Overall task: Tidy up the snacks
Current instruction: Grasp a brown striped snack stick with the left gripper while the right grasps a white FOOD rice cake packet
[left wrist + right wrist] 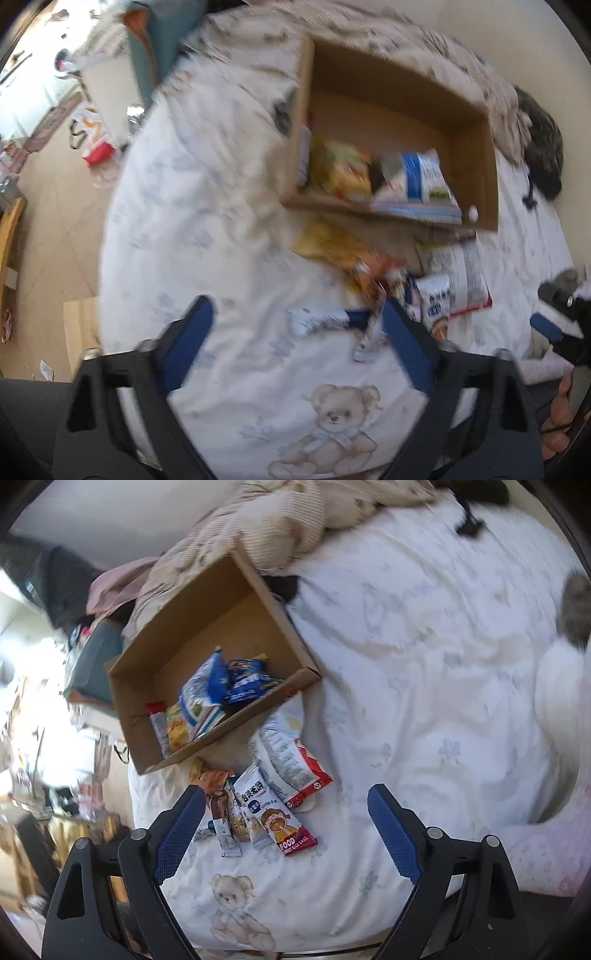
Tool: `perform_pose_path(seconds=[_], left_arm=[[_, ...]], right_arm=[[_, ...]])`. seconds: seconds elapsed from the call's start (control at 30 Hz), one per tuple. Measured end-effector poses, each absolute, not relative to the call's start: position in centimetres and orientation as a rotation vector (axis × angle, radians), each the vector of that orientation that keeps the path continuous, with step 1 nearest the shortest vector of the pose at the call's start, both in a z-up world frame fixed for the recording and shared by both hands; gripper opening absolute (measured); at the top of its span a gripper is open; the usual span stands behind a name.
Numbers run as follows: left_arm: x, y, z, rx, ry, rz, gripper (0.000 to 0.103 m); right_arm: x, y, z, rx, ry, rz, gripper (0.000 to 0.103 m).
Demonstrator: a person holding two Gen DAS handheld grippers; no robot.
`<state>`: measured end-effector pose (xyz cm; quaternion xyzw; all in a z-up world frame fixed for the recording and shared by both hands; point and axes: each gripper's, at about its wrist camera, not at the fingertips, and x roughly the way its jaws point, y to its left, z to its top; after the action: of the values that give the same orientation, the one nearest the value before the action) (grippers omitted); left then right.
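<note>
Presently listed, by cardboard box (207, 627) on the bed (424, 664): inside its near end, a blue-and-white bag (201, 690), a yellow packet (175, 729) and a blue pouch (247, 681). Just outside that near wall, loose snack packets (273, 812) lie in a heap on the bear-print sheet. Left tool (295, 321): spread, nothing pinched. Right tool (286, 805): spread wide above the heap, holding nothing.
</note>
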<state>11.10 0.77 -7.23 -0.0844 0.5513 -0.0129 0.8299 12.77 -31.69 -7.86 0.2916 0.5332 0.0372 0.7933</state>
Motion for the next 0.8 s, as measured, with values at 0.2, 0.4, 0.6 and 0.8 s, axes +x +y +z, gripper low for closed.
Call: perform_pose_path(seconds=[0.2, 0.4, 0.6, 0.8], left_arm=[[12.2, -5.1, -10.3, -0.07, 1.25, -0.192, 0.055], [13.4, -8.3, -14.2, -0.02, 1.349, -0.222, 0.032], [12.8, -8.8, -14.3, 0.007, 1.361, -0.248, 0.014], [11.7, -7.8, -11.9, -0.038, 1.324, -0.232, 0.014]], right_arm=[[13.0, -31.8, -8.3, 0.619, 1.16, 0.066, 0.092], [13.0, -31.9, -8.6, 0.592, 1.174, 0.052, 0.092], [13.4, -31.5, -8.9, 0.583, 1.19, 0.062, 0.092], [13.6, -30.2, -8.7, 0.54, 1.191, 0.087, 0.092]])
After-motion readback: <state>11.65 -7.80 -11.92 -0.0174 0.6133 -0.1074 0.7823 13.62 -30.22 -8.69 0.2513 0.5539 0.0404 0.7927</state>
